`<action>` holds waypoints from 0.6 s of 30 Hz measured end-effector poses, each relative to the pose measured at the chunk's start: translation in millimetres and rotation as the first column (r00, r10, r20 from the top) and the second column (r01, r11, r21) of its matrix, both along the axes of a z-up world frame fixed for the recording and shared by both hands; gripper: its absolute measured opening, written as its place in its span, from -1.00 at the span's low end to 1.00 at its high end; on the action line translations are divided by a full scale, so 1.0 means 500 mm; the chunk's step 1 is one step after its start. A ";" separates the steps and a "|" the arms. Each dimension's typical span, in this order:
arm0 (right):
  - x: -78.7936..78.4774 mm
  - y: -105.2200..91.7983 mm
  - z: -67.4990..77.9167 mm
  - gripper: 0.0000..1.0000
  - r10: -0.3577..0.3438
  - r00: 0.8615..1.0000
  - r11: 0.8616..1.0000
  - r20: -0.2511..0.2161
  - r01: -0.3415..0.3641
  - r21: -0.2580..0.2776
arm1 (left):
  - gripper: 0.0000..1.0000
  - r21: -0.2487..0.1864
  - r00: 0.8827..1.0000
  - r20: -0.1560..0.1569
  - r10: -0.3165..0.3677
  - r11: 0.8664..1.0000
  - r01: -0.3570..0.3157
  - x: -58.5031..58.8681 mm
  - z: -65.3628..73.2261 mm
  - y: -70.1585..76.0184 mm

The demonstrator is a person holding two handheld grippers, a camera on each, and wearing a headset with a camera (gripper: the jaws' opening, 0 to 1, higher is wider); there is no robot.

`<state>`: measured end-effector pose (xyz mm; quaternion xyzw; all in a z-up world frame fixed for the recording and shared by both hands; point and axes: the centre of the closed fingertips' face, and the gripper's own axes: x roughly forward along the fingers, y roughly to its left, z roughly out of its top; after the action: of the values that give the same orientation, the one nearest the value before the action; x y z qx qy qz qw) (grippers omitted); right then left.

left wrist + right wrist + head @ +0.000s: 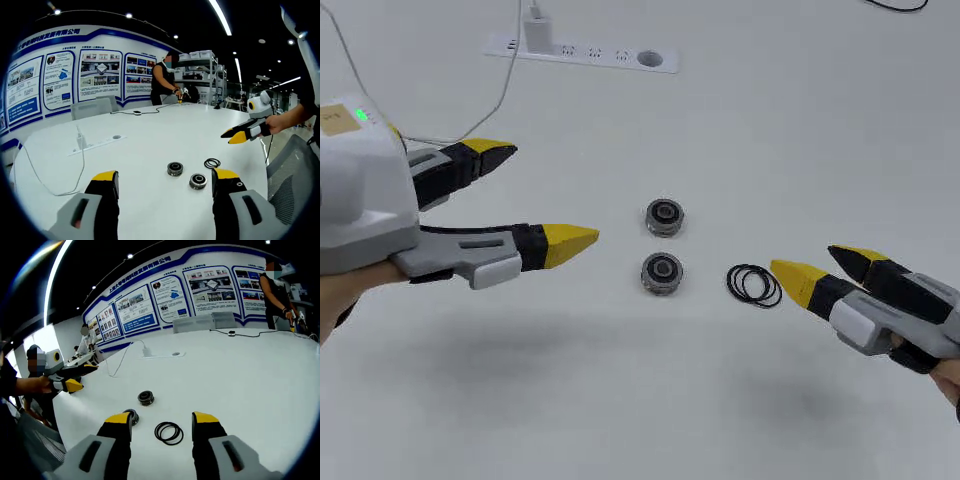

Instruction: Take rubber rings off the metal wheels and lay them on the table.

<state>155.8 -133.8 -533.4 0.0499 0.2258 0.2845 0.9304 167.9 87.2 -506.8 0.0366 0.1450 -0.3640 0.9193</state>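
Two small metal wheels lie flat mid-table, the far wheel [665, 216] and the near wheel [662, 273]. A small pile of black rubber rings [754, 284] lies just right of the near wheel. My left gripper [542, 198] hovers left of the wheels, open, nothing between its yellow tips. My right gripper [825, 265] hovers at the right, open, its nearer tip close to the rings. In the left gripper view the wheels [175, 168] [198, 181] and rings [212, 163] lie ahead. In the right gripper view the rings [169, 431] sit between the jaws, wheels [146, 398] [132, 415] beyond.
A white power strip [582, 54] with a plugged charger lies at the table's far edge, its cable [492, 105] trailing toward the left. A person [164, 80] stands beyond the far end of the table. Bare white tabletop [650, 390] surrounds the wheels.
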 end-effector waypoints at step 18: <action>-0.098 0.013 -0.004 0.58 0.129 0.986 0.970 0.107 -0.104 -0.218 | 1.00 -0.002 0.999 0.049 0.021 1.000 -0.021 -0.099 0.032 -0.016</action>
<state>106.8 -127.4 -535.5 -0.0800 0.2009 0.3156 0.9239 118.6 79.4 -491.0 0.0433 0.1225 -0.3536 0.9263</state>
